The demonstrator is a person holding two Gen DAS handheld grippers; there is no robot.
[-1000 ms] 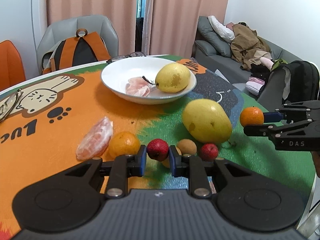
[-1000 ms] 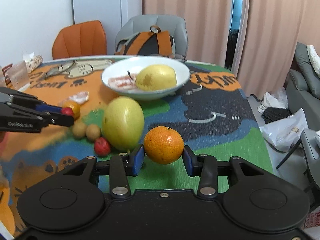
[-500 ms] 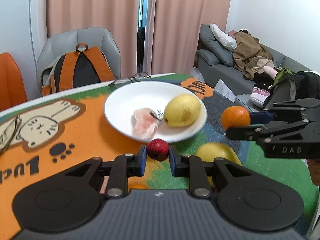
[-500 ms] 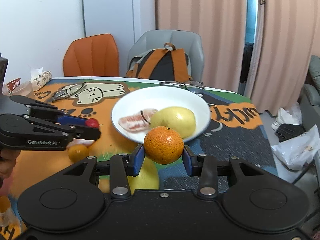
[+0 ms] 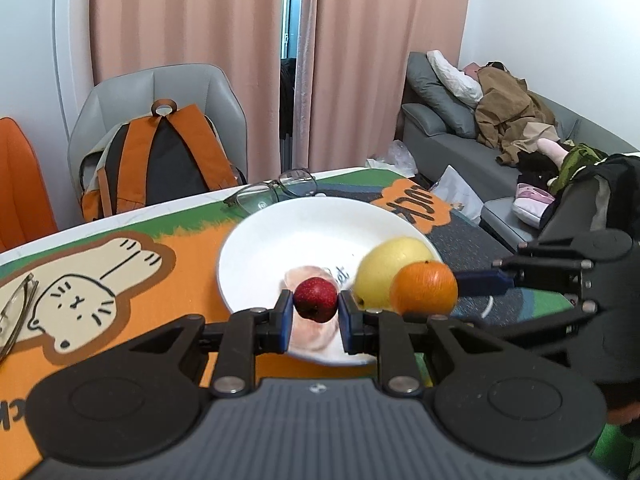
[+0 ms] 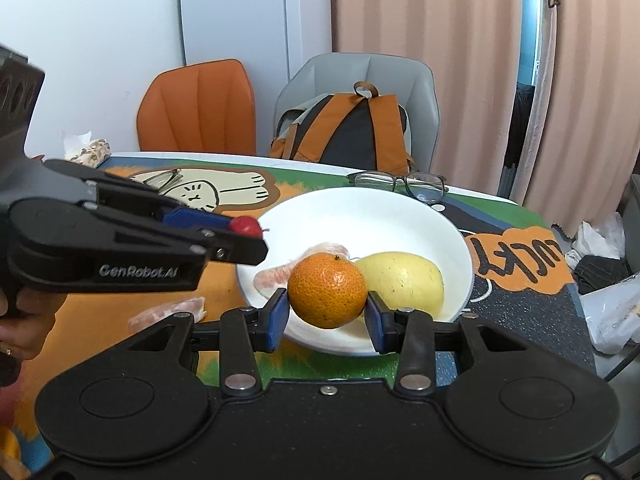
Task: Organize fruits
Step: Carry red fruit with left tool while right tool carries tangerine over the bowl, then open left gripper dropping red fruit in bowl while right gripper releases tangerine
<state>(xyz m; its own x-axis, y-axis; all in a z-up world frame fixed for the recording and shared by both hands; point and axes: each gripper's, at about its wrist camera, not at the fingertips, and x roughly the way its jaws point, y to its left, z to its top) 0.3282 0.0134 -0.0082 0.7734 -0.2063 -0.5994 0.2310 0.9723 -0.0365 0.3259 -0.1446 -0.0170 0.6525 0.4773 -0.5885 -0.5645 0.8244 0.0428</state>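
My left gripper is shut on a small red fruit and hangs over the near rim of the white bowl. My right gripper is shut on an orange, also above the bowl's near edge. Inside the bowl lie a yellow pear and a pink pomelo segment. From the left wrist view the orange and pear sit just right of the red fruit. From the right wrist view the red fruit shows at the left gripper's tip.
Glasses lie behind the bowl, another pair at the table's left. A pomelo segment lies on the cartoon mat left of the bowl. Chairs with an orange backpack stand behind the table; a sofa is at right.
Both grippers have moved forward and up from the loose fruit on the mat to the bowl, each still holding its fruit. The bowl looms larger; the big yellow fruit has dropped out of sight.
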